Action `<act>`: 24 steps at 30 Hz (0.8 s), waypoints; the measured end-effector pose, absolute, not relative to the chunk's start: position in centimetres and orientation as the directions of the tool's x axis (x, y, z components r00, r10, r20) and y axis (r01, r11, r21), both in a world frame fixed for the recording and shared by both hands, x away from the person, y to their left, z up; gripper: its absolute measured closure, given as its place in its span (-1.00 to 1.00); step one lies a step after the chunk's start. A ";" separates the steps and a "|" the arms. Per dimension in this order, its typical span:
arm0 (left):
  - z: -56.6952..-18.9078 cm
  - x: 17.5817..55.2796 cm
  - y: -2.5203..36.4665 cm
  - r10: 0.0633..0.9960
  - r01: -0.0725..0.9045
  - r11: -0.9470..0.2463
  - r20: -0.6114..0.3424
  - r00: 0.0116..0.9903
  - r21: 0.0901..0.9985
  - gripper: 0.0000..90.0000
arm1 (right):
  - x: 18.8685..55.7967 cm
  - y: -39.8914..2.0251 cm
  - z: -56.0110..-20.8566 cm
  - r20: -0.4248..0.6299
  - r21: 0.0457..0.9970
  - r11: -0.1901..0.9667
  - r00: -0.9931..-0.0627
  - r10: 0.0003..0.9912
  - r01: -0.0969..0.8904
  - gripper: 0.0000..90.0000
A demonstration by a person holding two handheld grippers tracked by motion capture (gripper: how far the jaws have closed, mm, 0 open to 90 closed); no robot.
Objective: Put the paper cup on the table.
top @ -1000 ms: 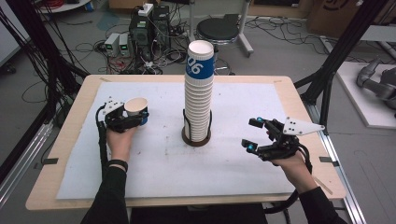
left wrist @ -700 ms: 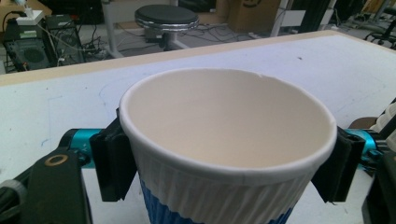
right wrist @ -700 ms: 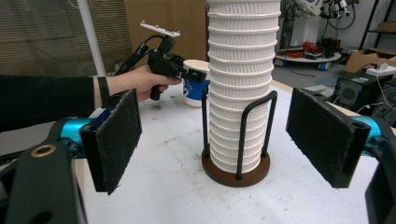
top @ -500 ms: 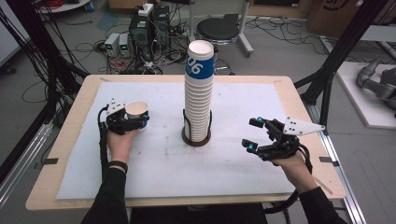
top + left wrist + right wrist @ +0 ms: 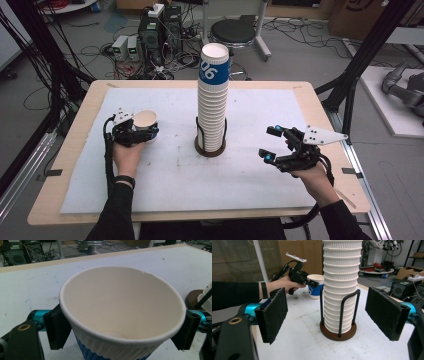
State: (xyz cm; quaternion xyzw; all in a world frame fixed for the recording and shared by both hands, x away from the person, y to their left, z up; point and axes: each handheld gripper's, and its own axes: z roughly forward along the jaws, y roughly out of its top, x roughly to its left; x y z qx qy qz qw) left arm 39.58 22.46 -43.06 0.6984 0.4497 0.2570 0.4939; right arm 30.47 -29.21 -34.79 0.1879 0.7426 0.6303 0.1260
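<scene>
Left claw (image 5: pixel 136 134), at the left of the high view, has a paper cup (image 5: pixel 145 124) between its jaws — they have just been opening, and in the left claw view the pads (image 5: pixel 58 327) sit at the cup's sides, so whether they still press I cannot tell. Right claw (image 5: pixel 272 143), lower right, gapes empty, aimed at the tall cup stack (image 5: pixel 212 95) in its wire holder (image 5: pixel 209 145) mid-tabletop (image 5: pixel 300 210).
</scene>
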 end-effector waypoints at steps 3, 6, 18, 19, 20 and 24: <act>-43.0 39.4 22.5 0.884 0.376 -0.114 -0.079 0.460 0.920 -0.60 | 30.5 -29.2 -34.8 0.054 0.983 0.135 -0.898 0.436 0.124 -0.59; -43.0 39.3 22.6 0.883 0.380 -0.119 -0.077 0.462 0.917 -0.60 | 30.5 -29.0 -34.8 0.048 0.984 0.136 -0.898 0.437 0.119 -0.59; -43.0 39.2 22.4 0.888 0.387 -0.130 -0.067 0.456 0.913 -0.70 | 30.7 -28.8 -34.9 0.053 0.982 0.140 -0.903 0.426 0.124 -0.59; -43.0 39.2 22.3 0.888 0.387 -0.131 -0.065 0.455 0.913 -0.73 | 30.7 -28.8 -34.9 0.052 0.982 0.140 -0.903 0.427 0.123 -0.59; -43.0 39.2 22.3 0.888 0.390 -0.131 -0.067 0.455 0.912 -0.76 | 30.7 -28.8 -34.9 0.053 0.982 0.141 -0.902 0.428 0.124 -0.59; -42.9 39.1 22.2 0.895 0.406 -0.147 -0.054 0.443 0.902 -0.82 | 30.7 -28.8 -34.9 0.059 0.982 0.136 -0.902 0.428 0.128 -0.59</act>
